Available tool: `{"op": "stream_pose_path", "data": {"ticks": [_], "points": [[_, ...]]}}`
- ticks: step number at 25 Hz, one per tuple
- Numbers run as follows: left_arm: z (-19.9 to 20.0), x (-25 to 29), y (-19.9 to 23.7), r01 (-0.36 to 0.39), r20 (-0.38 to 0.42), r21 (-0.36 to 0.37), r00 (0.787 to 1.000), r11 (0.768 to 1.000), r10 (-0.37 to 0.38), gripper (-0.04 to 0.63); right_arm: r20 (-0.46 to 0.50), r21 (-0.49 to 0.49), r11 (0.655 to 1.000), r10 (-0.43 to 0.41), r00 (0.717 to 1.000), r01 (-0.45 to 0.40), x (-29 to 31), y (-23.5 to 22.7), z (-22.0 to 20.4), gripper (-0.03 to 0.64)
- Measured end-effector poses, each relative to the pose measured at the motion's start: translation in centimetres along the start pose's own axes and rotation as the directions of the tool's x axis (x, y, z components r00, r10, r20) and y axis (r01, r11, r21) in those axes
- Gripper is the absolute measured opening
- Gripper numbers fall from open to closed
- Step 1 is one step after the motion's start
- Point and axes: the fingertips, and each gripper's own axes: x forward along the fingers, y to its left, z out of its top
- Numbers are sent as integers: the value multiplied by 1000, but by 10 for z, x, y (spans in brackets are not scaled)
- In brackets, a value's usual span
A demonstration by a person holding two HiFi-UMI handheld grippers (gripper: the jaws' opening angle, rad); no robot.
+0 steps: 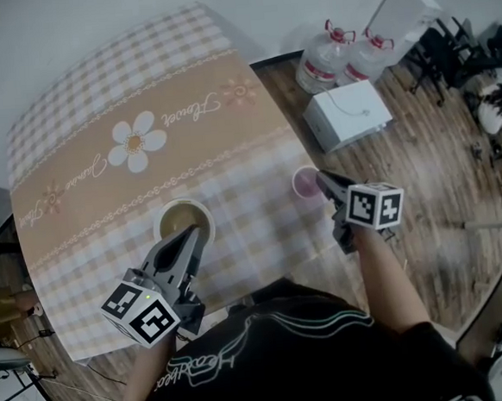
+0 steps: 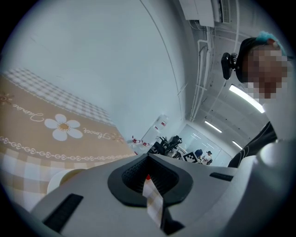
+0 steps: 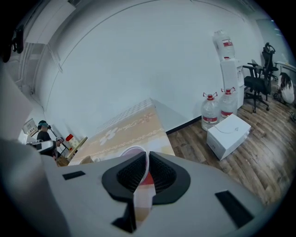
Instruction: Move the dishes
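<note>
We note a checked beige tabletop (image 1: 96, 104) with a daisy band, carrying both dishes near its front edge. The round cream bowl with a tan inside (image 1: 181, 216) sits left of centre. The left gripper (image 1: 193, 234) has its tips at the bowl's near rim. In the left gripper view its jaws stand almost pressed together, with only a thin slit between them showing cloth. We cannot tell whether the rim is caught. The small round pink bowl (image 1: 304, 182) sits at the right edge of the tabletop. The right gripper (image 1: 321, 181) pinches its pale rim between the jaws. A white box (image 1: 348, 114) rests on the wooden floor beyond.
</note>
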Motion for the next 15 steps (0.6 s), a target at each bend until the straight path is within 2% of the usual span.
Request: {"op": "stream_pose_path", "data": {"ticks": [11,15], "points": [[-1,-22,9,-29,19,-7,999,1000,29,-6,38,44,999,0,999,-2,-2,1,3,35],[-3,-30,8,-29,20,-4,999,1000,29,-6,95,66,998,-11,995,5,-9,0,11,87]]}}
